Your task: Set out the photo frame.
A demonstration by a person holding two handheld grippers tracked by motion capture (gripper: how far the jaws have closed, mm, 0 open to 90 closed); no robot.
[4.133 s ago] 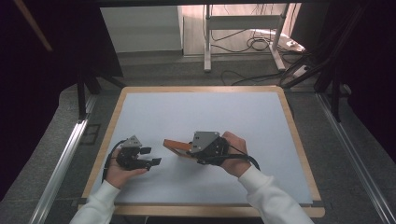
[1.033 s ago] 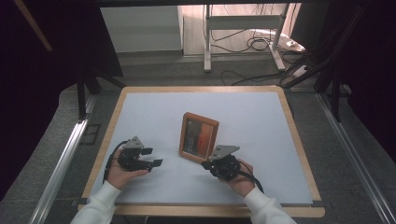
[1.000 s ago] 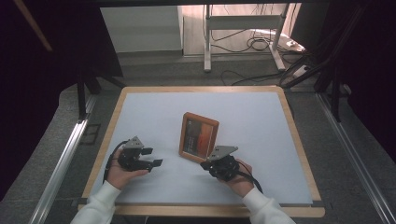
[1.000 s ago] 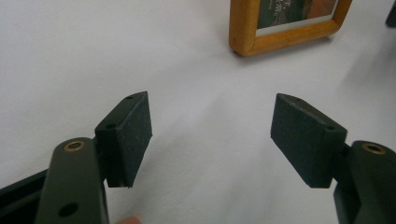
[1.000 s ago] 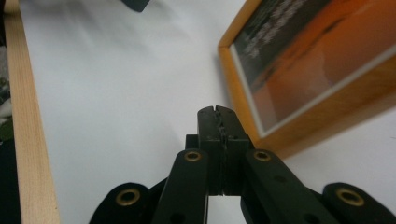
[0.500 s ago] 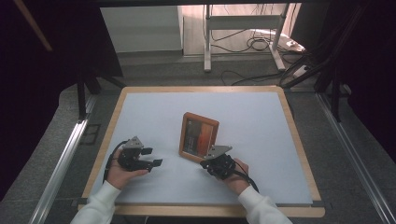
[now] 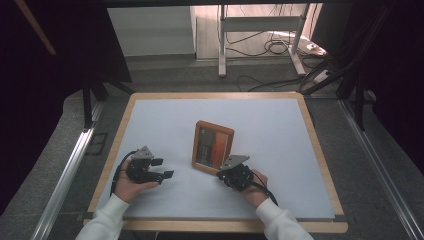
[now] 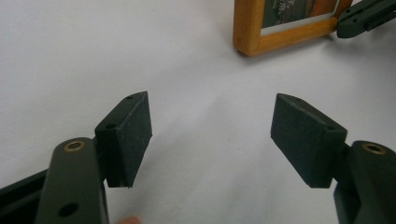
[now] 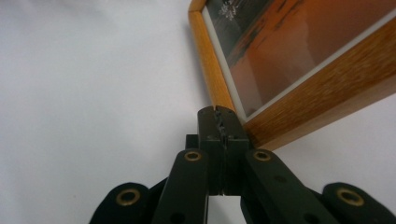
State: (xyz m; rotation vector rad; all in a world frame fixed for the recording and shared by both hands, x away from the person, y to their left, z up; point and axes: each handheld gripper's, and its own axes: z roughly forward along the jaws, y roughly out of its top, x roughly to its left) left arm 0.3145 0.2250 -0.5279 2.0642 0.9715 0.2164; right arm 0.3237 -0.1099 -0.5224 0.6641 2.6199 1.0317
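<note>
Now flat on the white table (image 7: 280, 125), the wooden picture frame (image 7: 213, 146) is nudged by the closed right gripper (image 7: 231, 172); left gripper (image 7: 161, 169) waits wide open

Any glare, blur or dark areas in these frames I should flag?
High view: surroundings dark, white table evenly lit, bright patch on the floor beyond. Left gripper view: near jaws sharp, picture frame slightly soft. Right gripper view: picture frame's glass hazy with reflection, close jaws a little blurred.

The picture frame (image 7: 213, 146) lies mid-table (image 7: 300, 200), left tongs (image 7: 167, 168) well left, right tongs (image 7: 223, 176) at its near corner.
</note>
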